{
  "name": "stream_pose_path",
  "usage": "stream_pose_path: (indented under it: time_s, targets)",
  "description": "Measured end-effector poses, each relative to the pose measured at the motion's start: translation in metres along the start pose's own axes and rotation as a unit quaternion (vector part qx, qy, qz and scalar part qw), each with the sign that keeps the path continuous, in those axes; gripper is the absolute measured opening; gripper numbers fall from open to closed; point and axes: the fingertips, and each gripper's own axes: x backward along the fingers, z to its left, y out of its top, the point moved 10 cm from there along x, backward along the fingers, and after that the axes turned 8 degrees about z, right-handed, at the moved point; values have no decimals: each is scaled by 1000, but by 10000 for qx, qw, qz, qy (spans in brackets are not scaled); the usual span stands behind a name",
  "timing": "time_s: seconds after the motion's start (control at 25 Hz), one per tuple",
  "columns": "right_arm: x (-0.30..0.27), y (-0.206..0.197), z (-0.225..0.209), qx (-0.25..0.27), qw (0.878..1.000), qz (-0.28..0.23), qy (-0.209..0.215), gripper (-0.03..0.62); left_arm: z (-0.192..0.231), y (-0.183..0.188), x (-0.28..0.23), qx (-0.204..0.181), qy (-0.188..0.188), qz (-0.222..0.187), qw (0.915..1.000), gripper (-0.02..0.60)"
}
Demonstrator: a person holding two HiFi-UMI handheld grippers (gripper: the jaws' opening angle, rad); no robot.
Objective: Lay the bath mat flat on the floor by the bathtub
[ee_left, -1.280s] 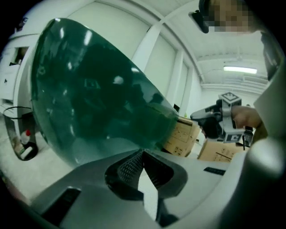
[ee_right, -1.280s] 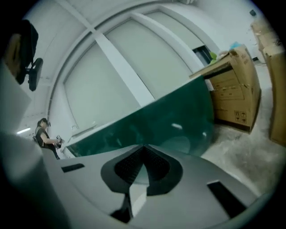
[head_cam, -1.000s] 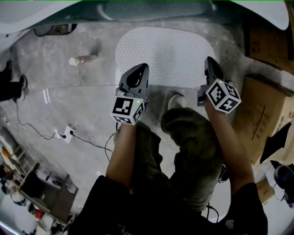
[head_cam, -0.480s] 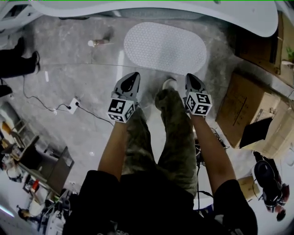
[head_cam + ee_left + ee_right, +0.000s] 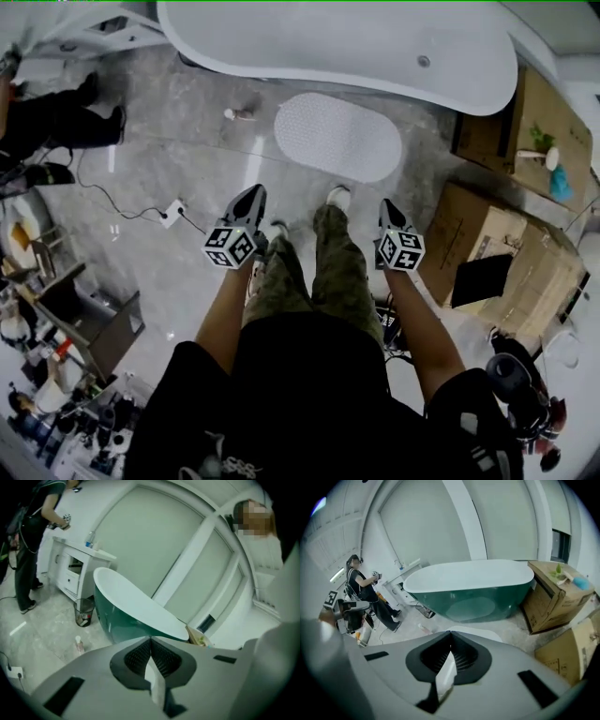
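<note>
1. Your left gripper [image 5: 253, 191] has its jaws pressed together with nothing between them [image 5: 150, 641]; you hold it in the air above the grey stone floor [image 5: 187, 155], tips toward the tub
2. Your right gripper [image 5: 387, 204] is likewise closed and empty [image 5: 450, 646], level with the left one and pointing the same way
3. Ahead of both grippers, and apart from them, the white oval textured bath mat [image 5: 337, 137] lies flat on the floor; its long side runs along the tub wall, just beside it, and the right gripper view catches its near edge [image 5: 480, 633]
4. Beyond the mat is the long freestanding bathtub with a white rim and dark green outer wall [image 5: 337, 42], seen end-on from the left gripper [image 5: 136, 609] and side-on from the right [image 5: 468, 590]
5. Your white shoe [image 5: 338, 196] is on the floor near the mat's closest edge
6. Left of the mat there is a small pale bottle [image 5: 239, 114] on the floor, and a black mesh wastebasket [image 5: 84, 612] stands by the end of the tub
7. Brown cardboard boxes [image 5: 497, 253] sit to the right of the mat
8. Another person in dark clothes [image 5: 28, 541] stands at the far left beside a white cabinet [image 5: 75, 571]
</note>
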Motion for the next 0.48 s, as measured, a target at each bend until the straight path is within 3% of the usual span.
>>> stream_pose_path:
  time_s: [0.12, 0.24, 0.36, 0.48]
  targets:
    - [34, 16, 18, 143, 9997, -81, 199, 23, -9, 34, 35, -123, 146, -117, 9997, 20]
    - [56, 41, 36, 692, 9967, -111, 420, 23, -34, 64, 59, -436, 162, -273, 9985, 20]
    - [85, 74, 52, 1509, 9875, -342, 288, 23, -58, 88, 82, -527, 221, -625, 9964, 20]
    - [123, 114, 66, 1793, 9802, -827, 126, 23, -67, 110, 108, -591, 195, -960, 9934, 20]
